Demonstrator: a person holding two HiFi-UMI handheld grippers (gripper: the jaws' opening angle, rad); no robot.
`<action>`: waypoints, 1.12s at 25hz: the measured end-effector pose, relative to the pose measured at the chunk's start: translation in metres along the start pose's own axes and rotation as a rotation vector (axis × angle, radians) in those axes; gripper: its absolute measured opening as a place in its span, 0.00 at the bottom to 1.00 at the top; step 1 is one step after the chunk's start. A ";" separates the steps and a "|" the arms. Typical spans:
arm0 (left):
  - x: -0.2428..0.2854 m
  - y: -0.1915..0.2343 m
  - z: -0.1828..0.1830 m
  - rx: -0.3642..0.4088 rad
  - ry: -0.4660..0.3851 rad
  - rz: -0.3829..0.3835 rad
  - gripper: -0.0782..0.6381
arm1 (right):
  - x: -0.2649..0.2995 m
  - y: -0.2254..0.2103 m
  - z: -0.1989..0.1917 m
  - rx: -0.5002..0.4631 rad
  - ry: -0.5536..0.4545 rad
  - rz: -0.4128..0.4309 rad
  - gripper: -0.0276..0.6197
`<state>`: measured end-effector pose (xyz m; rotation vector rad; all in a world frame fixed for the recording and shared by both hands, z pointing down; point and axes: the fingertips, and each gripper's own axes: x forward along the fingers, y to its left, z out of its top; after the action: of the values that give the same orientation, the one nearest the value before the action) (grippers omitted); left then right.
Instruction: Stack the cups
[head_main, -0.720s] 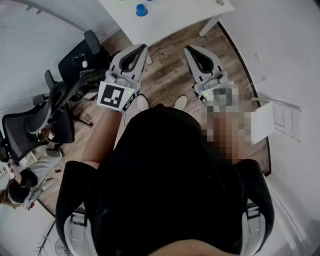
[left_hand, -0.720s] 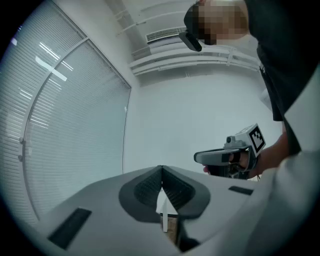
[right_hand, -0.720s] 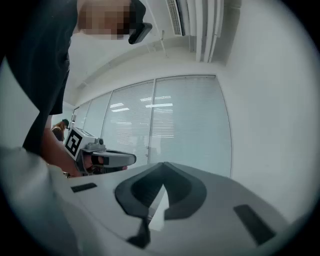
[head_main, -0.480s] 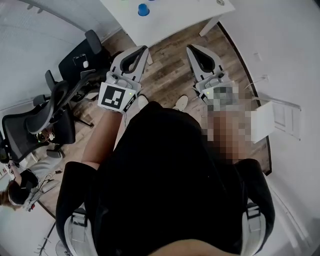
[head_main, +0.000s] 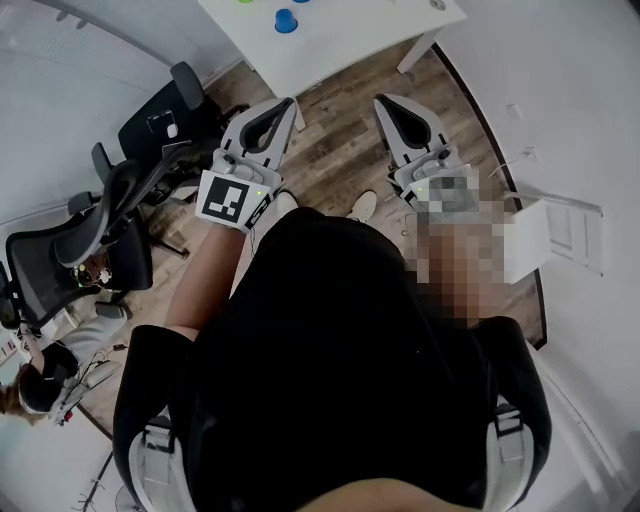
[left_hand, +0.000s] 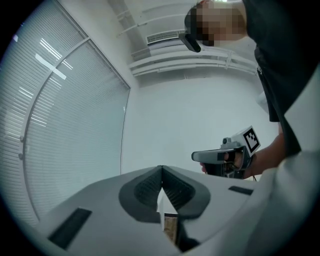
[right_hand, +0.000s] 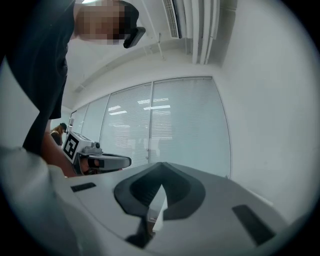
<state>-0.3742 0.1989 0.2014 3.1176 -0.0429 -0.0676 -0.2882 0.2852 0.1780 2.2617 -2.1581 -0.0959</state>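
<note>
A blue cup (head_main: 286, 20) stands on the white table (head_main: 350, 40) at the top of the head view, with a sliver of a green cup (head_main: 245, 2) at the frame's edge beside it. My left gripper (head_main: 288, 101) and right gripper (head_main: 380, 100) are held out side by side over the wooden floor, short of the table, both pointing towards it. Each is shut with nothing between its fingers. In the left gripper view the closed jaws (left_hand: 161, 168) face a white wall, with the right gripper (left_hand: 225, 156) off to the side. The right gripper view shows its closed jaws (right_hand: 161, 165) and the left gripper (right_hand: 100, 161).
Black office chairs (head_main: 70, 245) (head_main: 160, 115) stand to the left on the wooden floor (head_main: 335, 150). A person (head_main: 40, 380) sits at the lower left. A white wall and a door (head_main: 560, 235) run along the right. Window blinds (right_hand: 165, 120) fill the far side.
</note>
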 end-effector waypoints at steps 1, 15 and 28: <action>0.000 -0.001 -0.001 0.001 0.002 0.000 0.12 | -0.001 0.000 -0.001 0.002 0.001 0.001 0.05; 0.000 -0.005 -0.008 -0.006 0.016 0.020 0.18 | -0.006 -0.002 -0.009 0.014 0.016 0.014 0.19; 0.012 -0.012 -0.011 -0.001 0.024 0.027 0.53 | -0.010 -0.014 -0.020 0.038 0.036 0.059 0.56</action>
<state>-0.3619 0.2111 0.2113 3.1155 -0.0839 -0.0299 -0.2739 0.2952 0.1981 2.1995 -2.2246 -0.0140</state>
